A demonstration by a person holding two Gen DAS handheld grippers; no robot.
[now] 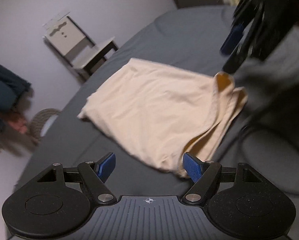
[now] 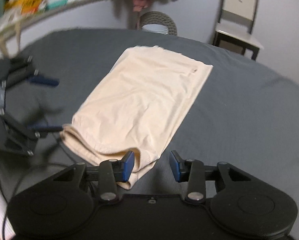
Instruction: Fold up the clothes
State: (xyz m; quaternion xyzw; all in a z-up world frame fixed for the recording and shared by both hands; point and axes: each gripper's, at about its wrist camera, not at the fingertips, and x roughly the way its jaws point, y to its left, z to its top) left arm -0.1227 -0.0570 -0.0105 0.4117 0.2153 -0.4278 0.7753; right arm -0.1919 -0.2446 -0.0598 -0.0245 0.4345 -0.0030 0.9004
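While both sets of jaws stand released beside the near hem of the cream garment (image 2: 143,96), folded on the grey bed (image 2: 239,110), we risk pinching only one layer, undoing the fold.

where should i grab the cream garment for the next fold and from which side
Probably take the cream garment at its near hemmed end, one corner per tool. That end lies closest to both open tools, and its layered edge lifts slightly off the grey cover, giving the fingers something to pinch. Bring the right tool low from the near side and the left tool in at the other corner.
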